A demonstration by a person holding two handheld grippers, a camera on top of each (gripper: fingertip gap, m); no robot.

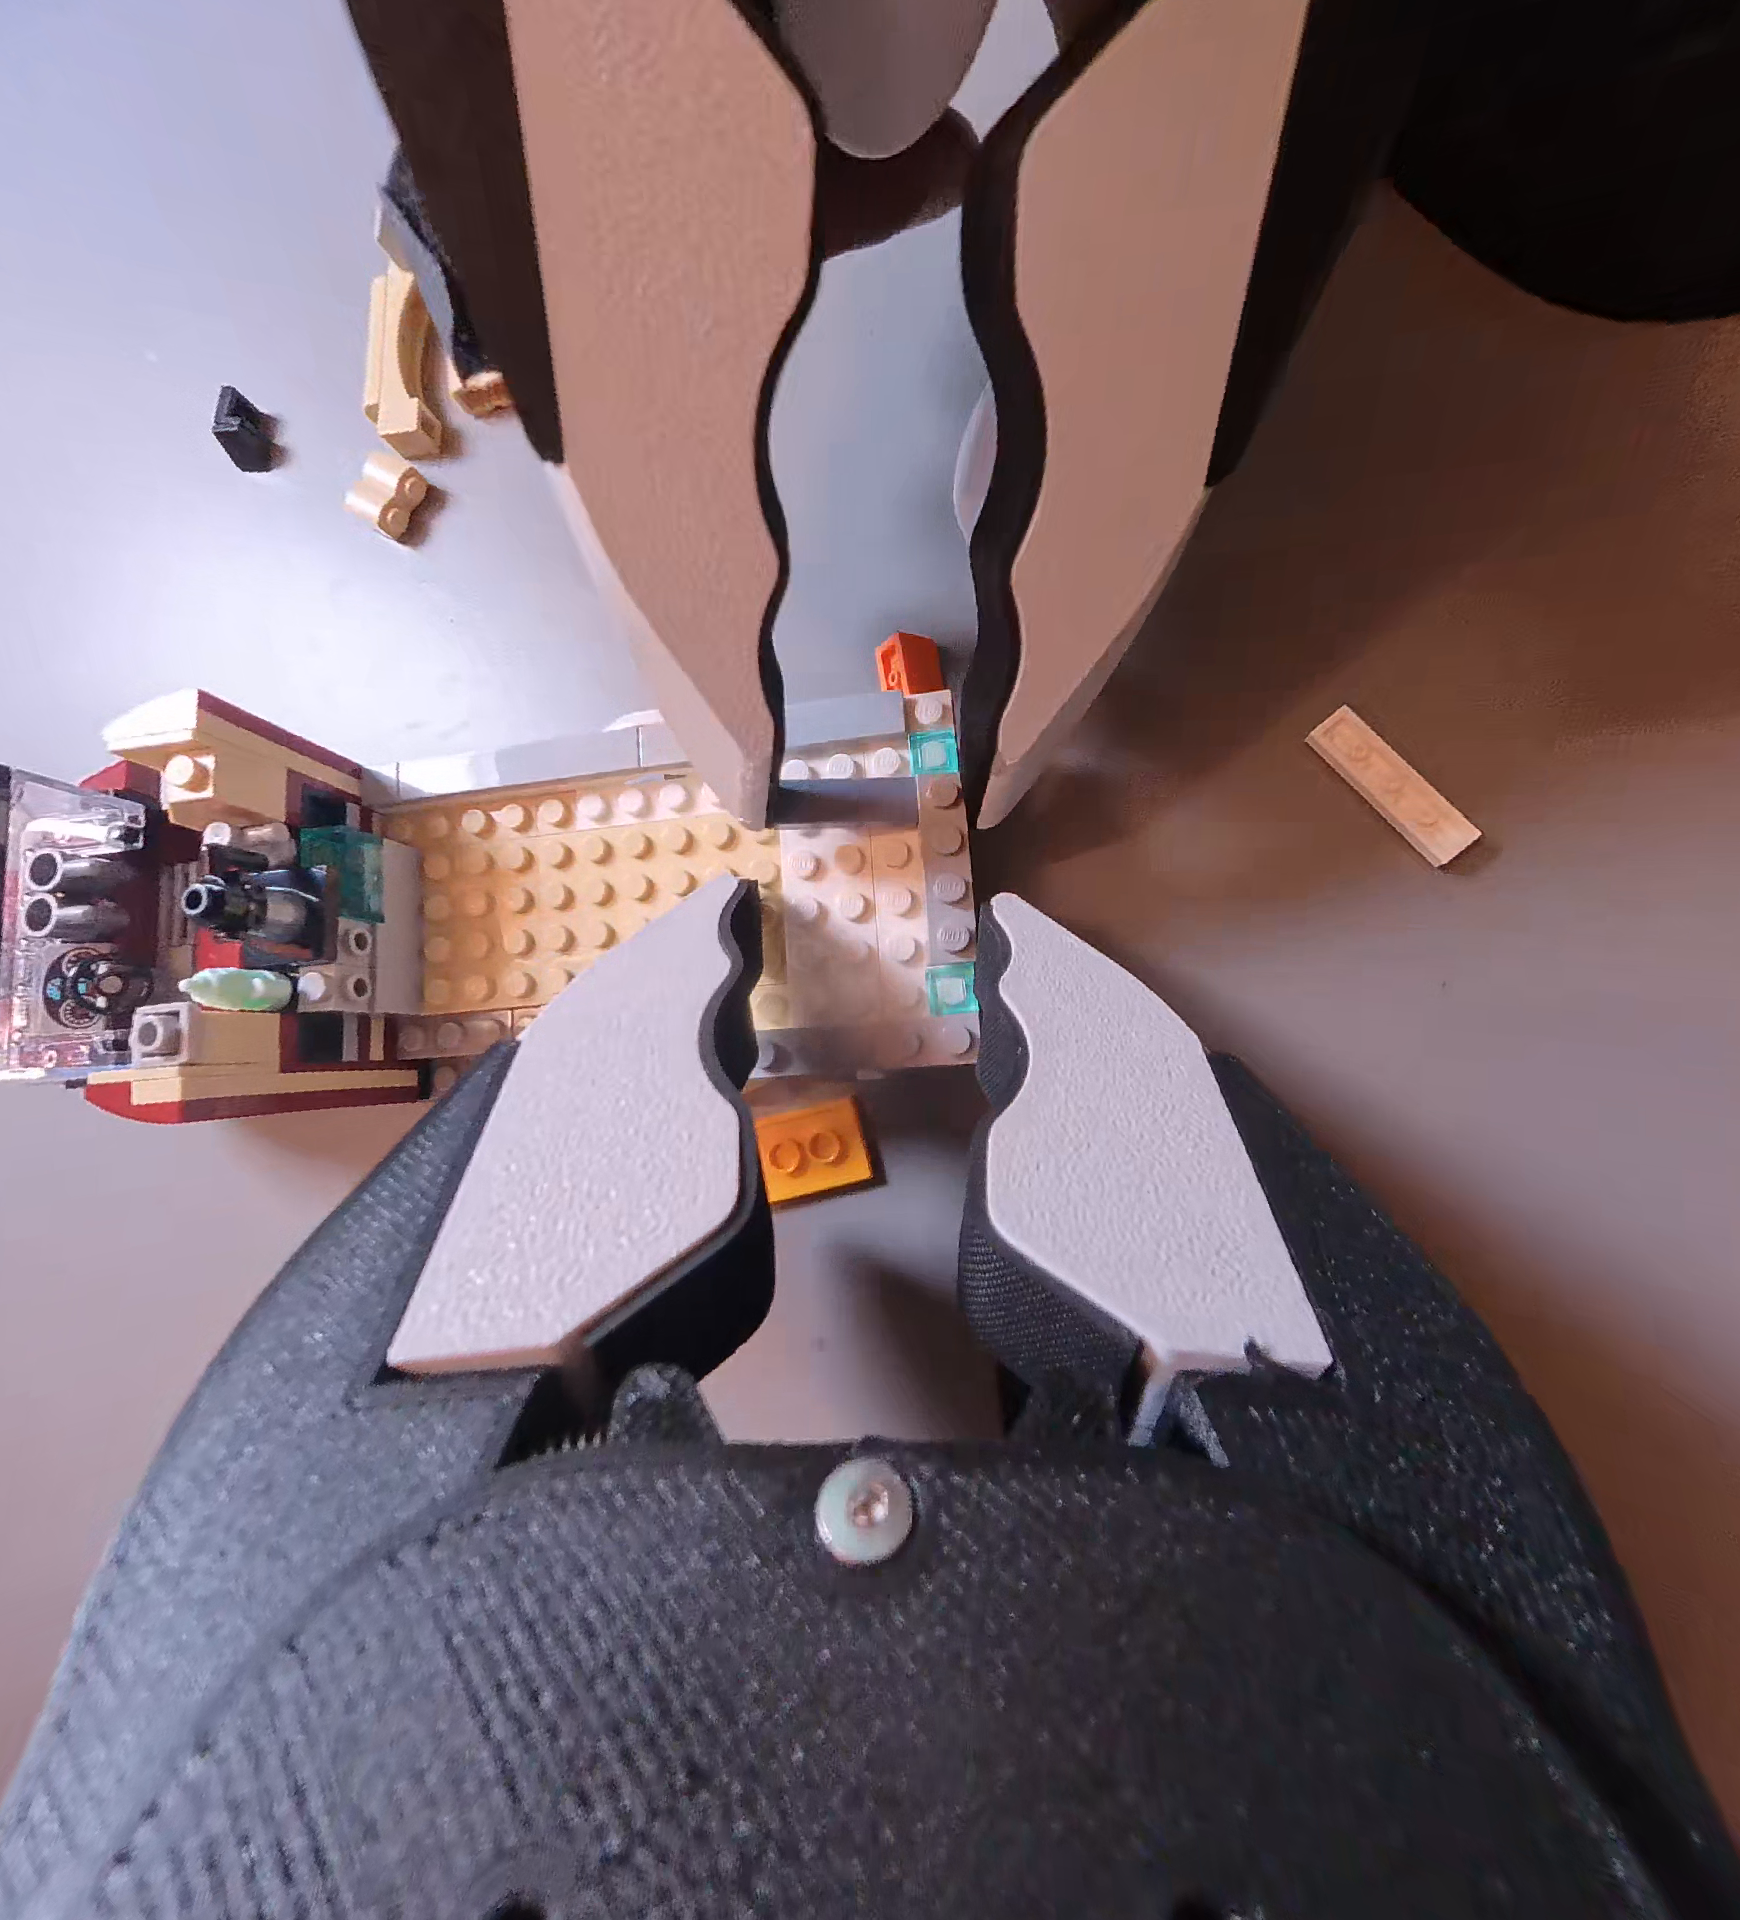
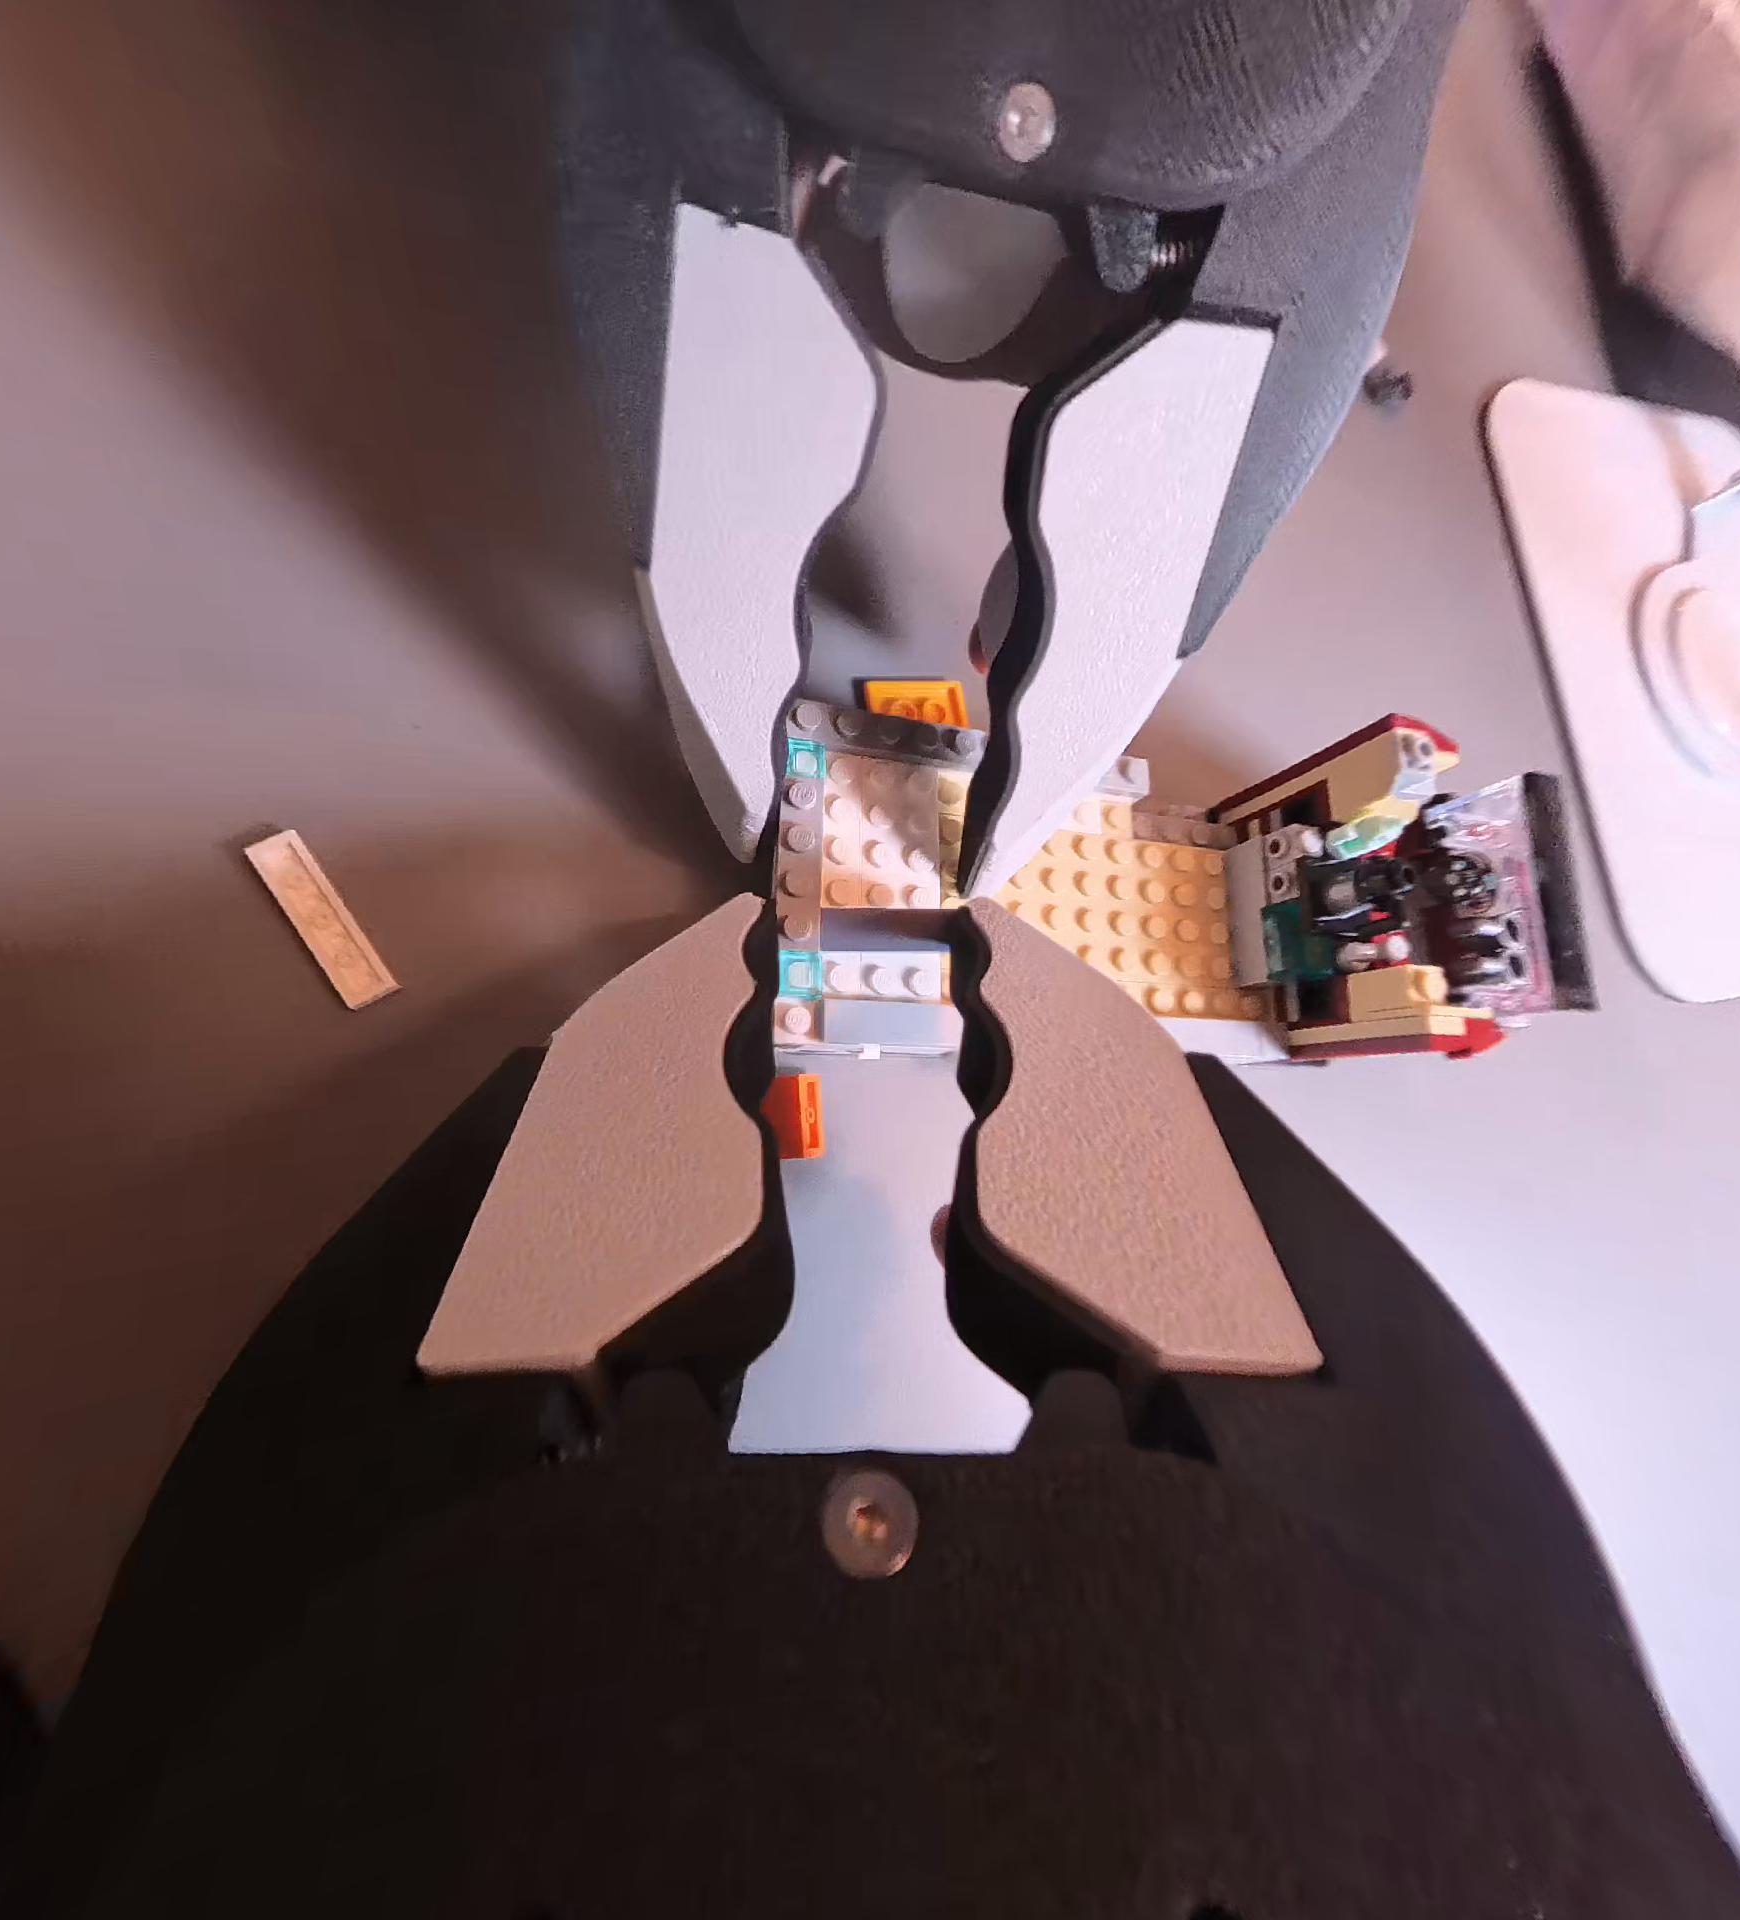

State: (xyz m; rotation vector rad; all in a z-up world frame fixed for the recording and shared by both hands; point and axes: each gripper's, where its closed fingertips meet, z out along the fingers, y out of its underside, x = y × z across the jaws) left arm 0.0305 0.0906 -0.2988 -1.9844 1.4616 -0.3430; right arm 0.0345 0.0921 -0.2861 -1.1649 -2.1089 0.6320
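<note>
A grey tabletop point(image 1: 118, 312) carried a toy-brick model with a tan studded floor, grey border strips and a dark-red cabin point(image 1: 575, 894). Both tools met over its grey-edged end. The left gripper point(image 1: 861, 914) had its jaws apart, straddling that end without gripping it. The right gripper point(image 2: 861, 914) had its jaws spread about the same end's raised grey strip, pads close against it; whether they pressed could not be told. A loose tan flat plate point(image 1: 1394, 787) lay well apart, an orange plate point(image 1: 814, 1148) and a small red-orange brick point(image 1: 905, 660) just beside the model.
</note>
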